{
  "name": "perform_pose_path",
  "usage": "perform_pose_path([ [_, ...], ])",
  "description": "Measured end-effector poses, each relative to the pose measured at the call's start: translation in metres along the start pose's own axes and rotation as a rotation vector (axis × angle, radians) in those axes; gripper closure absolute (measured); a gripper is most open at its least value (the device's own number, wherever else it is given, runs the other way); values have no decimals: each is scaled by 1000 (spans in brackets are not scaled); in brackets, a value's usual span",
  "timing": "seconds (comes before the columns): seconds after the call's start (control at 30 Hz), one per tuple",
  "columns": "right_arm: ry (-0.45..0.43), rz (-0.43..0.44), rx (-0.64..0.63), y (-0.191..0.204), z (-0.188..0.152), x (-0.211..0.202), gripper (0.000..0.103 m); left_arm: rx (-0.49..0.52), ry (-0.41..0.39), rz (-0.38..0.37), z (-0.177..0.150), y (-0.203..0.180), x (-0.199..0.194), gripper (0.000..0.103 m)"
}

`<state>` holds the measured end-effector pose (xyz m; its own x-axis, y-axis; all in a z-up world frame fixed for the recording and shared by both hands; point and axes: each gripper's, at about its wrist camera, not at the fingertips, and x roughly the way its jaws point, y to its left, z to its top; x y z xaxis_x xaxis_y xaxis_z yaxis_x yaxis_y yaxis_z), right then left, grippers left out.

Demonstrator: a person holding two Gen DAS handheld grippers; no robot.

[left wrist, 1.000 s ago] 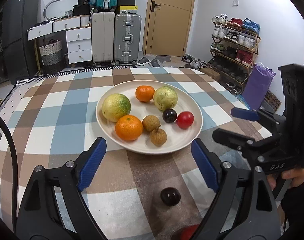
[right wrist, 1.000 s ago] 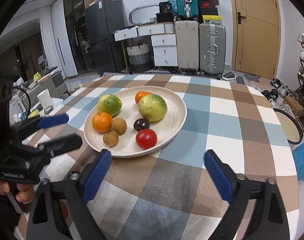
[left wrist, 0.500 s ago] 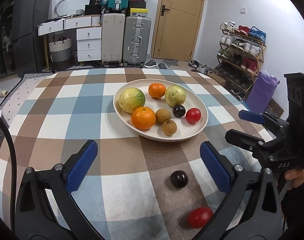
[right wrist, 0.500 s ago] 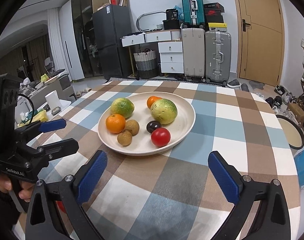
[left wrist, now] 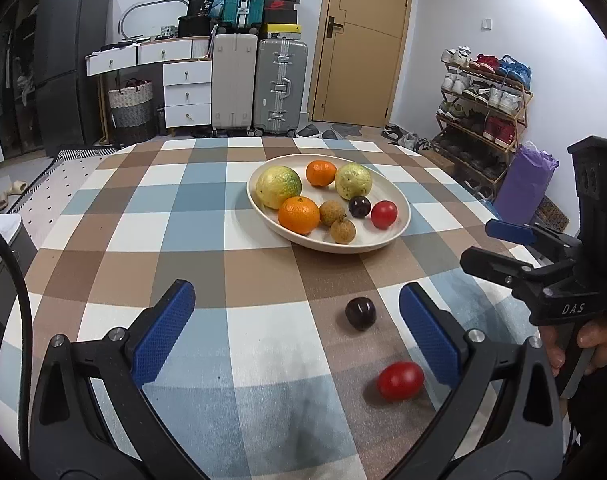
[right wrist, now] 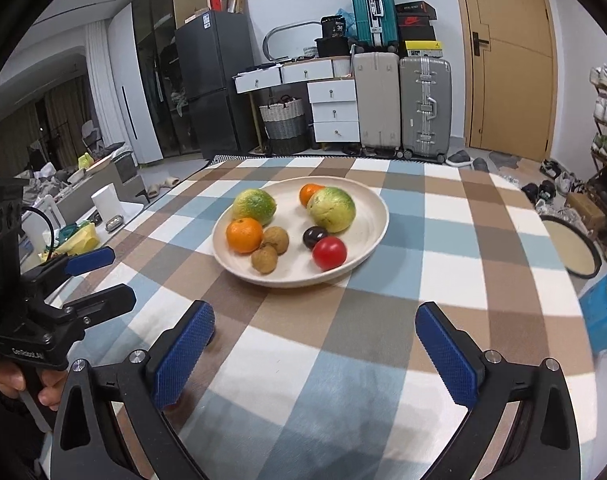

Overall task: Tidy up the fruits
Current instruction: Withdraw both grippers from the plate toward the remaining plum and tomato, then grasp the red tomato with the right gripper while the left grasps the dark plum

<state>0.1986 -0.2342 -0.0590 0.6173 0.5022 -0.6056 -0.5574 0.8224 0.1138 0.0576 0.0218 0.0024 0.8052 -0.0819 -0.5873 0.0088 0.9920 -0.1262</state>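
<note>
A cream plate on the checked tablecloth holds two green-yellow fruits, two oranges, two brown longans, a dark plum and a red tomato. A loose dark plum and a loose red tomato lie on the cloth near the front, between my left gripper's fingers and toward its right finger. My left gripper is open and empty above the cloth. My right gripper is open and empty in front of the plate; it shows at the right in the left wrist view.
The table edge runs along the right, with a blue packet and a round stool beyond it. Suitcases, drawers and a shoe rack stand behind the table.
Both grippers have pulled back and up from the plate. The loose plum and then the loose tomato have come into the left wrist view.
</note>
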Motion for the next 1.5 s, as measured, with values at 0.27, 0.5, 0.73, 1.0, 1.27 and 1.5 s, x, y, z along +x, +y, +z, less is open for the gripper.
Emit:
perform_pose_path([
  [0.27, 57, -16, -17, 18, -12, 0, 0, 29, 17, 27, -12, -2, -1, 1],
  [0.5, 100, -7, -67, 38, -21, 1, 0, 3, 45, 14, -14, 3, 2, 1],
  [0.73, 152, 34, -80, 55, -30, 5, 0, 1, 59, 19, -18, 2, 0, 1],
  [1.0, 227, 106, -123, 75, -40, 16, 1, -20, 70, 20, -22, 6, -4, 1],
  [1.27, 276, 103, -189, 92, -48, 26, 25, -31, 86, 6, -22, 7, -1, 1],
  [1.5, 269, 106, -237, 100, -49, 27, 42, -32, 94, 6, -22, 8, 1, 1],
])
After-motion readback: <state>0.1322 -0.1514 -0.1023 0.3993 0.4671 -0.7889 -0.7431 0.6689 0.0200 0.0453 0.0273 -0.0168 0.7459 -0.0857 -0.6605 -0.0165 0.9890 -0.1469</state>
